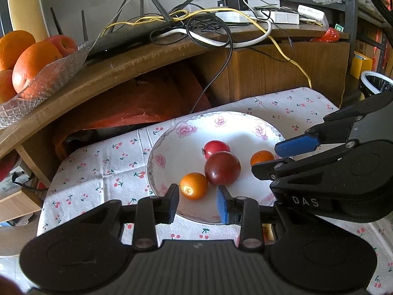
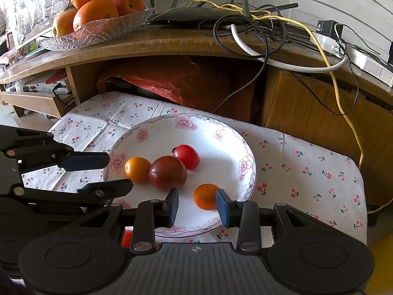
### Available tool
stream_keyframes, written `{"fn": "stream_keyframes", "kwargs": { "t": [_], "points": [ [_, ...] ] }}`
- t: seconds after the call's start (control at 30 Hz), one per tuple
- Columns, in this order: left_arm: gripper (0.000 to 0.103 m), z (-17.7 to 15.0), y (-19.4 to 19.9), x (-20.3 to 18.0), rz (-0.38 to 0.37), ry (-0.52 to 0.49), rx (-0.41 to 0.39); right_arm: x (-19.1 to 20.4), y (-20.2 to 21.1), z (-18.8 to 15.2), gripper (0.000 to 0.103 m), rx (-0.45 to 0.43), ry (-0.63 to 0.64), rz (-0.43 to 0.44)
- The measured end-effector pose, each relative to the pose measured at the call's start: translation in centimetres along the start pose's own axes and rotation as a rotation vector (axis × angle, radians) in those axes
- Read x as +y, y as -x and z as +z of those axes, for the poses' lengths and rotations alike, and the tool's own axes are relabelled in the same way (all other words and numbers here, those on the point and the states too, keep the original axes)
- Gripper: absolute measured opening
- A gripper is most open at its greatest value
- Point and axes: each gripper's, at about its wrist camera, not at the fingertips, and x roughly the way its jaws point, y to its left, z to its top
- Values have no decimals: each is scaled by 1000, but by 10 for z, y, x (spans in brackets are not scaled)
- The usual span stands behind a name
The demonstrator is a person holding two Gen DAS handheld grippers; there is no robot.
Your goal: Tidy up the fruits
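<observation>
At the centre of both frames a flowered plate point(image 1: 172, 147) on the cherry-print cloth point(image 1: 98, 169) holds four fruits: two small oranges, a dark red plum point(image 1: 222, 168) and a brighter red fruit point(image 1: 216, 148). The left tongs point(image 1: 198, 202) gape wide and empty just before the near orange point(image 1: 193, 185). The right tongs point(image 2: 197, 206) are equally wide and empty, their blue pad close beside the other orange point(image 2: 206, 196).

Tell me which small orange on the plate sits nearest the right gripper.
The small orange just ahead of the right gripper; the other orange lies left of the dark plum.

Worn wooden cabinet point(image 2: 307, 103), tangled cables point(image 2: 258, 24) on top, cherry-print cloth point(image 2: 307, 162), daylight
</observation>
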Motion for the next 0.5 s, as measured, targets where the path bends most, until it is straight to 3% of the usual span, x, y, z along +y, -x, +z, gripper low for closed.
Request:
{"fn": "stream_keyframes", "kwargs": {
  "t": [0.5],
  "points": [
    [42, -1, 11, 3, -1, 9, -22, 4, 10, -1, 32, -17, 9, 14]
  ]
}}
